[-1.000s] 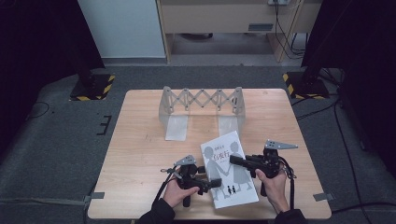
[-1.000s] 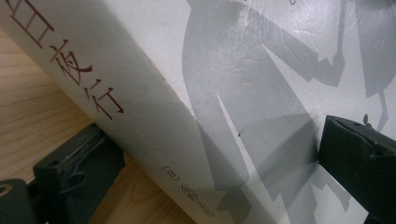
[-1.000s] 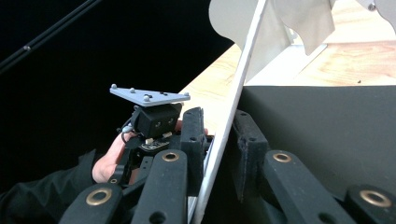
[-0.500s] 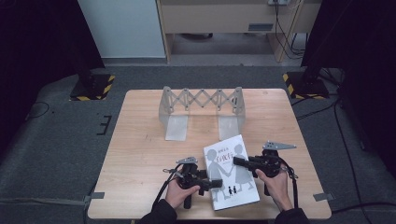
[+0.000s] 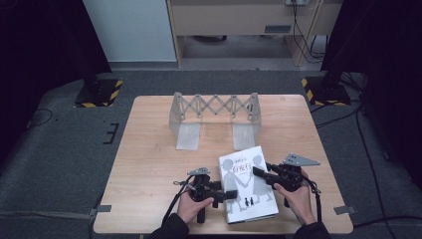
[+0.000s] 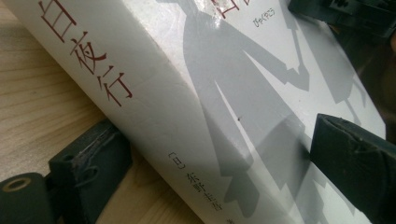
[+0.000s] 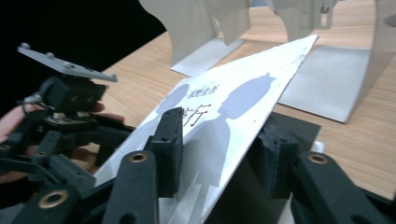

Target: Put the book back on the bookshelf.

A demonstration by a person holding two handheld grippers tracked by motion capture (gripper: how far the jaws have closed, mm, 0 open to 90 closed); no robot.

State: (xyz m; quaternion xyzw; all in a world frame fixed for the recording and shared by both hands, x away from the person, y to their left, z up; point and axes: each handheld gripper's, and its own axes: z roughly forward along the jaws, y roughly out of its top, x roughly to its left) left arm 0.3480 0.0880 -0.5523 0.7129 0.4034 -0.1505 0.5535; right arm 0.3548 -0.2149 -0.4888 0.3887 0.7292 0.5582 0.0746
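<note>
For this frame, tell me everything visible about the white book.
The white book is a thick paperback, its cover printed with grey silhouettes of two figures holding hands and red characters, which also run down the spine. It lies on the near part of the wooden table, in front of the folding metal book stand. The left gripper straddles its spine edge. The right gripper has lifted the front cover, which sits between its jaws; they have just been opening.

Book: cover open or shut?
Partly open. In the right gripper view the book's front cover is lifted off the black page beneath, between the right gripper's jaws.
</note>
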